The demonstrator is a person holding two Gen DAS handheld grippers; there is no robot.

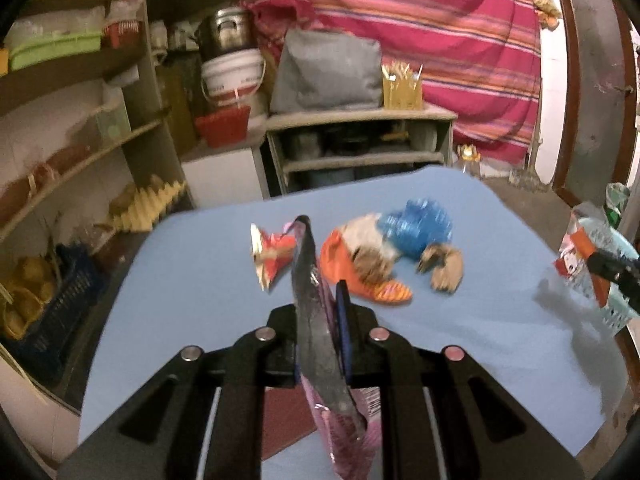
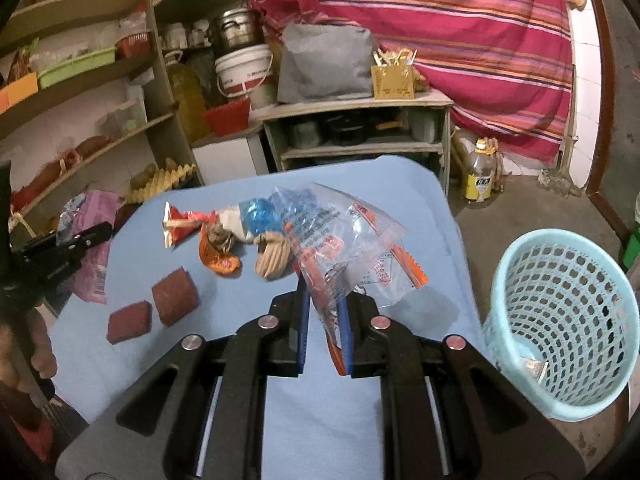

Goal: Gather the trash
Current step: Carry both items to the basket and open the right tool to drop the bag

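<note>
The left gripper [image 1: 320, 308] is clamped on a pink wrapper [image 1: 316, 320] with a dark silvery inside, which stands up between its fingers and hangs below them. Ahead of this gripper on the blue worktop [image 1: 480, 340] lies a heap of trash: a crumpled red wrapper [image 1: 272, 254] slightly to its left, an orange wrapper [image 1: 360, 276] just ahead to the right, a blue plastic bag [image 1: 422, 230] beyond that, and a brown paper wad [image 1: 444, 266] further right.

The right gripper [image 2: 324, 304] is closed on a clear plastic bag [image 2: 352, 252] with orange print, held up above the worktop. To this gripper's right, off the worktop's edge, stands a light blue basket [image 2: 568, 320] with a small scrap at its bottom. To its left, two dark red sponges [image 2: 174, 294] lie side by side on the worktop, and the trash heap sits ahead of them.
</note>
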